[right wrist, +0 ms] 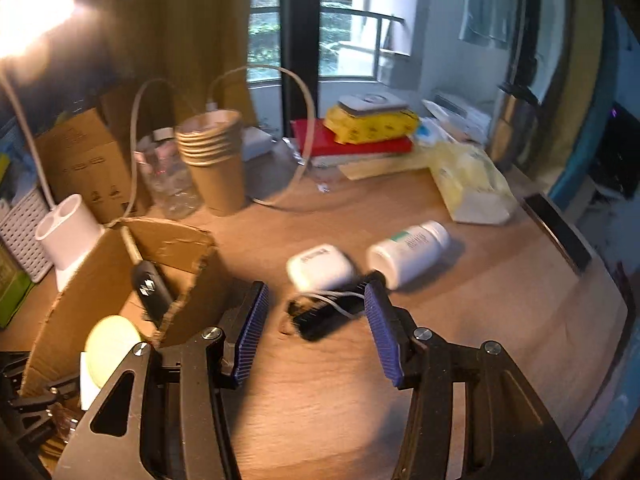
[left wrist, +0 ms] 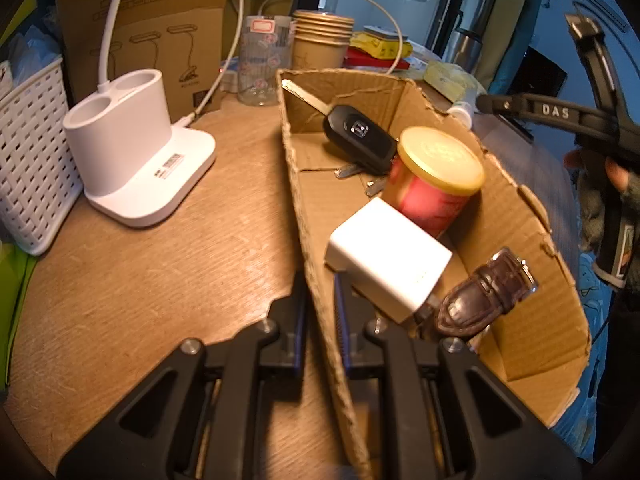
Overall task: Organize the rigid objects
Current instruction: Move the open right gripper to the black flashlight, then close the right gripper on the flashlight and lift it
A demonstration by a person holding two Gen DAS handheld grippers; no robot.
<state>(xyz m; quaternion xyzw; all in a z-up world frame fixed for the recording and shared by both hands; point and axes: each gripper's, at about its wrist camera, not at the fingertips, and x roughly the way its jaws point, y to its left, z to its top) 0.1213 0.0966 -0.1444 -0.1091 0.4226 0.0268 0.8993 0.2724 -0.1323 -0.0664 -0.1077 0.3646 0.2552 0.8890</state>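
A torn cardboard box [left wrist: 532, 320] stands on the wooden desk. My left gripper [left wrist: 320, 300] is shut on its near wall, one finger outside and one inside. In the box lie a black car key [left wrist: 358, 140], a red can with a yellow lid [left wrist: 436, 176], a white charger [left wrist: 388, 260] and a brown watch strap [left wrist: 480, 296]. My right gripper [right wrist: 316, 296] is open and holds nothing. It hovers right of the box [right wrist: 100, 272]. Just ahead of it on the desk are a blurred black object with a white cord [right wrist: 328, 316], a white earbud case [right wrist: 320, 266] and a white bottle [right wrist: 408, 250] on its side.
A white lamp base [left wrist: 136, 152], a white woven basket [left wrist: 32, 152], a clear jar [left wrist: 262, 64] and stacked paper cups [left wrist: 320, 36] stand behind the box. Red and yellow books [right wrist: 360, 136] and a yellow packet [right wrist: 472, 184] lie at the back right. The desk's edge [right wrist: 560, 232] runs on the right.
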